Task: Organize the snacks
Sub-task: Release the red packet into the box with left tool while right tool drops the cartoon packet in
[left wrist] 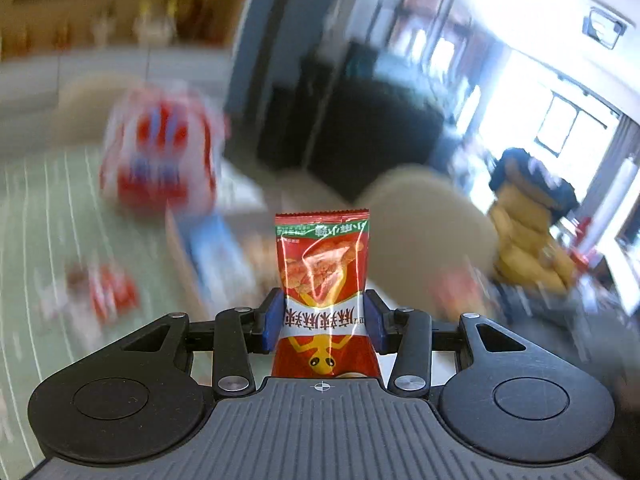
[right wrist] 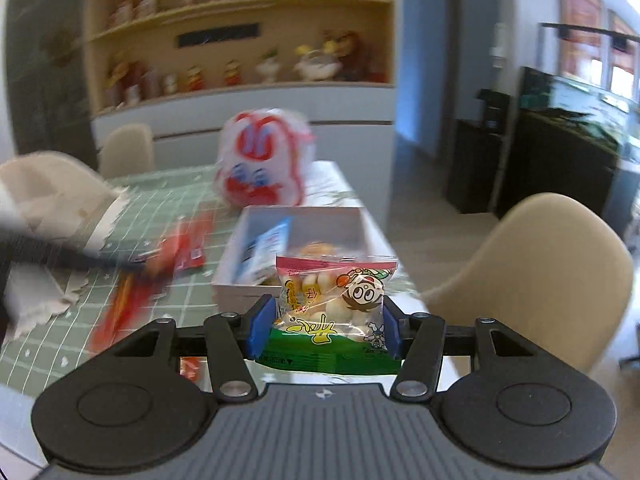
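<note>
My left gripper (left wrist: 324,322) is shut on a red snack packet (left wrist: 322,280) with a yellow figure, held upright above the green table. My right gripper (right wrist: 324,326) is shut on a clear packet of round white biscuits (right wrist: 334,300) with a cartoon face, held just in front of a white box (right wrist: 352,220). The box holds a blue-white packet (right wrist: 266,248) and another snack. In the blurred left wrist view the box (left wrist: 180,252) lies left of the red packet.
A big white-and-red bag (right wrist: 264,160) stands behind the box; it also shows in the left wrist view (left wrist: 160,156). Red packets (right wrist: 180,252) lie on the green checked tablecloth (right wrist: 48,344). Beige chairs (right wrist: 548,280) stand round the table. Shelves with figurines are behind.
</note>
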Tool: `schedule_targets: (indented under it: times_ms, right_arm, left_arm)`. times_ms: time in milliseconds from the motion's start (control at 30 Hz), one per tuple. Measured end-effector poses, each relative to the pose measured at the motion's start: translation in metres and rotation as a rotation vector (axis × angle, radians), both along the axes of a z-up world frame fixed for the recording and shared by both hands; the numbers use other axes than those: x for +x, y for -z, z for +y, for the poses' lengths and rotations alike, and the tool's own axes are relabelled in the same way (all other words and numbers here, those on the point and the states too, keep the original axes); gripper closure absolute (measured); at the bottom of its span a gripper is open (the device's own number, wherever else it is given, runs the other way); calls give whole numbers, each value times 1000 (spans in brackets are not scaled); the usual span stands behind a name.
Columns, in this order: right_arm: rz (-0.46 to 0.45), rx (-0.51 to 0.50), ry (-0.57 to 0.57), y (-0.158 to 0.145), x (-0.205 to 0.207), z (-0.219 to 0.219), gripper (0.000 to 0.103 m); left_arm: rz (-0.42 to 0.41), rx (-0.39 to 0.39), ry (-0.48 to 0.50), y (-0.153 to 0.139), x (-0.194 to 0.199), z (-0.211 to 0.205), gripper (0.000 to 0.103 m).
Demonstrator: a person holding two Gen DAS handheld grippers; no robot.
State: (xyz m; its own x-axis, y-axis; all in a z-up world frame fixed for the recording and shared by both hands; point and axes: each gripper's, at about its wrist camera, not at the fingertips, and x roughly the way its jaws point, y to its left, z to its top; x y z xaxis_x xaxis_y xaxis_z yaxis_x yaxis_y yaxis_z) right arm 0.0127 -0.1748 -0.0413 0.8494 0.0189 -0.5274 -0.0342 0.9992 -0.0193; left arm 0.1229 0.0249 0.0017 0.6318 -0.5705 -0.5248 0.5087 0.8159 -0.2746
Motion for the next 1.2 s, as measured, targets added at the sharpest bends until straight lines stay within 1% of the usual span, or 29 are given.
schedule_targets:
  times_ms: [33,100,200,300,400,467,500,533,567,600,667,767,800,900,933,1000,1067,1133,1200]
  right_arm:
    - [-4,13,19,0,-3,-4,48]
    - [-7,52,35,2,-6,-9,48]
    - [-8,84,45,5,-5,-8,48]
    - [-12,91,49,7,-2,-3,48]
    - [-20,76,68,7,-5,0,48]
    - [-18,60,82,8,-5,0,48]
    - [-15,53,86,8,-4,0,48]
    - [-10,47,92,8,-4,-1,48]
    - [-5,41,97,8,-2,-2,48]
    - [-2,34,101,8,0,-3,48]
    - [-1,23,106,7,2,-5,48]
    - [-1,24,96,4,8,-11,48]
    - [1,31,93,3,14,-13,48]
    - [33,77,76,0,46,-17,48]
    - [49,95,67,-1,59,-17,48]
    - [82,120,42,-3,92,-13,48]
    - [116,129,18,-2,128,-6,48]
    - [159,145,7,2,169,4,48]
    - [211,175,8,12,208,11,48]
  left_arm:
    - [-15,-12,-19,-9,17,-7,55]
    - [-12,-29,-52,-17,50,-22,55]
    - [8,-1,-135,-9,96,-45,55]
    - [86,44,-183,21,131,-62,55]
    - [157,91,-170,59,148,-71,55]
    - [216,79,-134,81,160,-74,54]
    - [273,70,-112,94,167,-77,54]
    - [310,66,-106,104,174,-73,53]
    - [319,66,-110,110,176,-72,53]
    - [301,69,-124,112,174,-70,52]
    - [263,45,-139,109,172,-62,52]
    - [236,-50,-135,93,161,-38,52]
    - [220,-68,-133,86,156,-30,52]
    - [167,-70,-152,68,135,-2,52]
    - [164,-71,-164,65,130,9,52]
    - [176,-81,-184,66,106,31,52]
    - [206,-89,-185,72,82,49,52]
    - [255,-100,-185,87,55,67,52]
    - [309,-101,-199,103,37,80,52]
